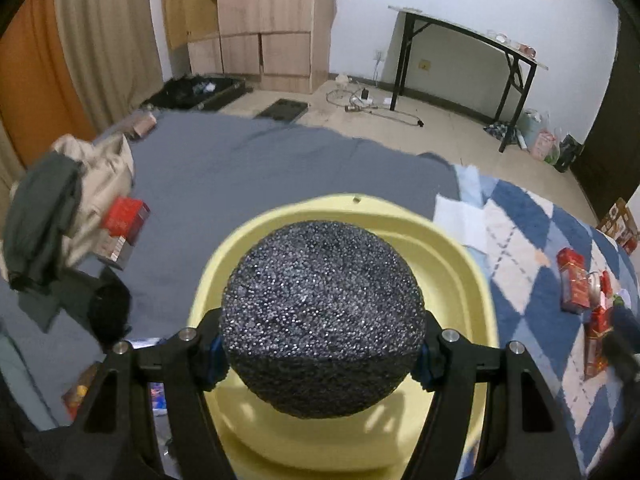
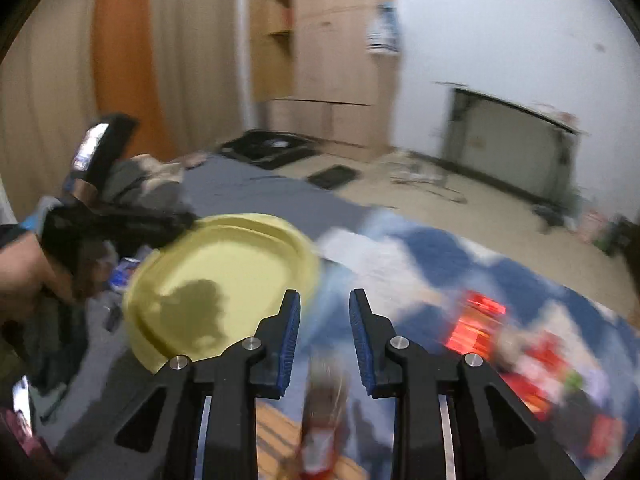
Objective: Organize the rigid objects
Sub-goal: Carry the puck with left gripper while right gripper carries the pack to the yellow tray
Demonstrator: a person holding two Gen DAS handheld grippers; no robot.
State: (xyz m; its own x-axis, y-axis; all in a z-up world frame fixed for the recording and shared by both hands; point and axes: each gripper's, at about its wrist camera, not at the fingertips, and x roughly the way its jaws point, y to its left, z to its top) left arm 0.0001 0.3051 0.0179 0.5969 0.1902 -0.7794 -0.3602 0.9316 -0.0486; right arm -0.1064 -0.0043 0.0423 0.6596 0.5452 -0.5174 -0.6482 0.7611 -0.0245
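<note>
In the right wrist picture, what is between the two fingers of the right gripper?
Nothing is held between them. In the right wrist view the right gripper has only a bare gap, and behind it shows the blurred blue and white blanket.

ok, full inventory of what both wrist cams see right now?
ball: 1, speckled black-grey, gripped above the tray
tray: 1, pale yellow, on the bed
red boxes: several, on the chequered blanket, right side
red box: 1, beside the clothes pile, left side
clothes pile: 1, beige and dark green, left edge of the bed
sheet: 1, grey, covering the bed
chequered blanket: 1, blue and white, right side of the bed
folding table: 1, black legs, against the far wall
wardrobe: 1, light wood, far corner
left gripper: black, shut on the ball
right gripper: black with blue pads, narrow gap, empty
hand: 1, holding the left gripper
</note>
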